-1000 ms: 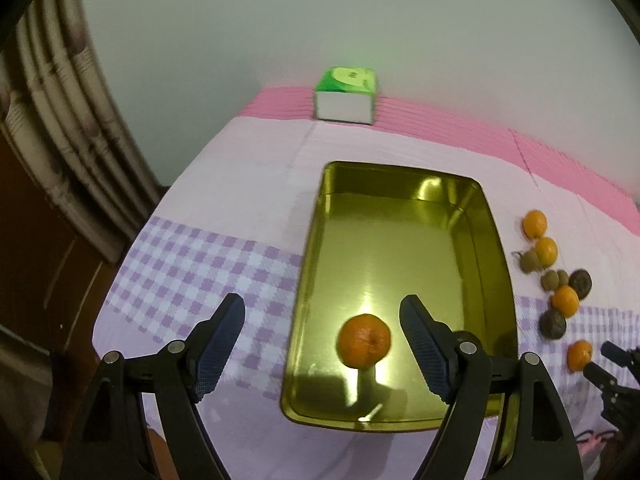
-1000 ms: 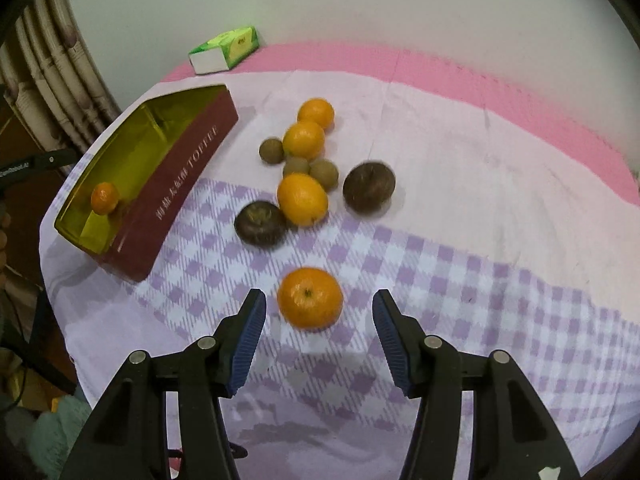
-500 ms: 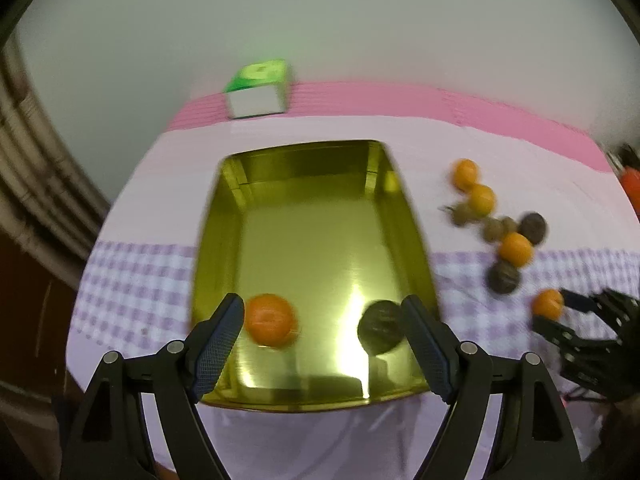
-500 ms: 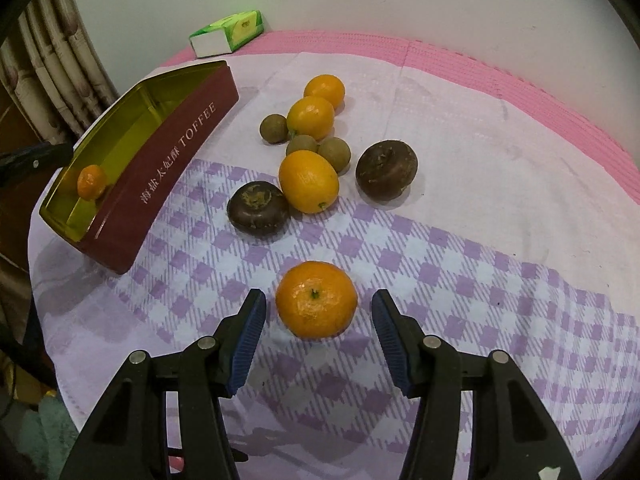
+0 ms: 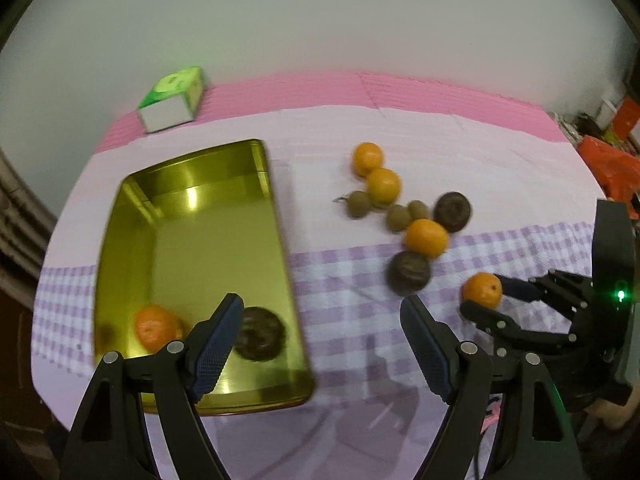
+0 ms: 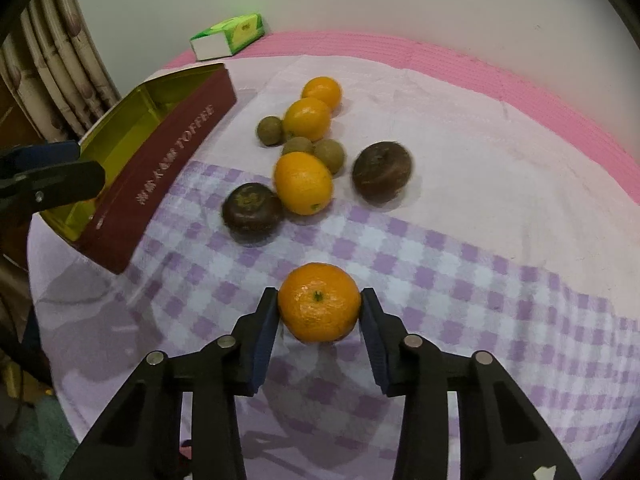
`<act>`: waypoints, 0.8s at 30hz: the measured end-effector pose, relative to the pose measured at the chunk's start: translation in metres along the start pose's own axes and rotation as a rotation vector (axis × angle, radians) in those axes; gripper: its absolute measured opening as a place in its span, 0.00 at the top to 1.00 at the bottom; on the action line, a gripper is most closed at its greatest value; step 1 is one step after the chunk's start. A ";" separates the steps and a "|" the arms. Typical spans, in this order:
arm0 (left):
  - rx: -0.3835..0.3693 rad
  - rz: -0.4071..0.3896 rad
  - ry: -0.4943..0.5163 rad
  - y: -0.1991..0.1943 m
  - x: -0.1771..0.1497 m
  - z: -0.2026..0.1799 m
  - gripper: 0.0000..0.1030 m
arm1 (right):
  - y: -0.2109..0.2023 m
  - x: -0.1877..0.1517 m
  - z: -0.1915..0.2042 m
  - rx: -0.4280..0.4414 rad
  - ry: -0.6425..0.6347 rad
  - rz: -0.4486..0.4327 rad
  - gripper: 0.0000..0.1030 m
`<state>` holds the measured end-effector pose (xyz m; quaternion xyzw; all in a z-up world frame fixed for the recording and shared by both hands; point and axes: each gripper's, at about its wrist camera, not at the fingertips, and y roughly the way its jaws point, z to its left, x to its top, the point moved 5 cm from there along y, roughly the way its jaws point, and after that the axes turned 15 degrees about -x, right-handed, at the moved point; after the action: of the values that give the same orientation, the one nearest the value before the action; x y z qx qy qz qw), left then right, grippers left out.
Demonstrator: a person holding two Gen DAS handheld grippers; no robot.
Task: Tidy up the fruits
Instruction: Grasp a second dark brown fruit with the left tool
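Item, far left: rectangular gold-lined tin tray with maroon sides, already holding one small orange mandarin and one dark brown round fruit, so I read it as the collecting bin; my left gripper hangs empty beside it, jaws wide apart. Item, right: my right gripper clamped on a loose mandarin, pads pressing both flanks, the fruit resting on the lilac-checked cloth. Surroundings: remaining fruit cluster mid-table, pink mat, green tissue box, pale wall, curtain at left

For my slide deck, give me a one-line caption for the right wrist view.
Right gripper shut on an orange on the checked cloth, more fruit and toffee tin beyond.
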<state>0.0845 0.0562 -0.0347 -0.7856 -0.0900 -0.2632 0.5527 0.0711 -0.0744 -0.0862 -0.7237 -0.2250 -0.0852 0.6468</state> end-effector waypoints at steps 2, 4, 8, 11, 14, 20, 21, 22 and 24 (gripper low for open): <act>-0.011 0.014 0.016 0.008 0.001 -0.010 0.22 | 0.002 0.001 -0.010 -0.018 0.013 0.009 0.63; -0.027 0.030 0.027 0.017 0.001 -0.019 0.22 | 0.003 0.001 -0.021 -0.036 0.027 0.017 0.63; -0.044 0.064 0.037 0.034 0.000 -0.033 0.22 | 0.006 -0.004 -0.045 -0.072 0.055 0.034 0.63; -0.060 0.087 0.020 0.046 0.001 -0.036 0.22 | 0.009 -0.005 -0.060 -0.085 0.089 0.035 0.63; -0.061 0.099 0.008 0.055 0.002 -0.037 0.22 | 0.011 -0.003 -0.069 -0.091 0.118 0.032 0.63; -0.062 0.126 -0.044 0.074 0.006 -0.035 0.22 | 0.012 -0.004 -0.074 -0.062 0.154 0.041 0.63; -0.062 0.130 -0.051 0.077 0.007 -0.035 0.22 | 0.012 -0.004 -0.074 -0.059 0.156 0.042 0.63; -0.063 0.133 -0.055 0.080 0.008 -0.034 0.22 | 0.012 -0.004 -0.075 -0.054 0.157 0.043 0.63; -0.054 0.135 -0.058 0.084 0.010 -0.033 0.22 | 0.011 -0.005 -0.077 -0.049 0.160 0.043 0.63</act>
<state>0.1186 -0.0071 -0.0905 -0.8119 -0.0453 -0.2048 0.5448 0.0841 -0.1512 -0.0869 -0.7348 -0.1548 -0.1344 0.6466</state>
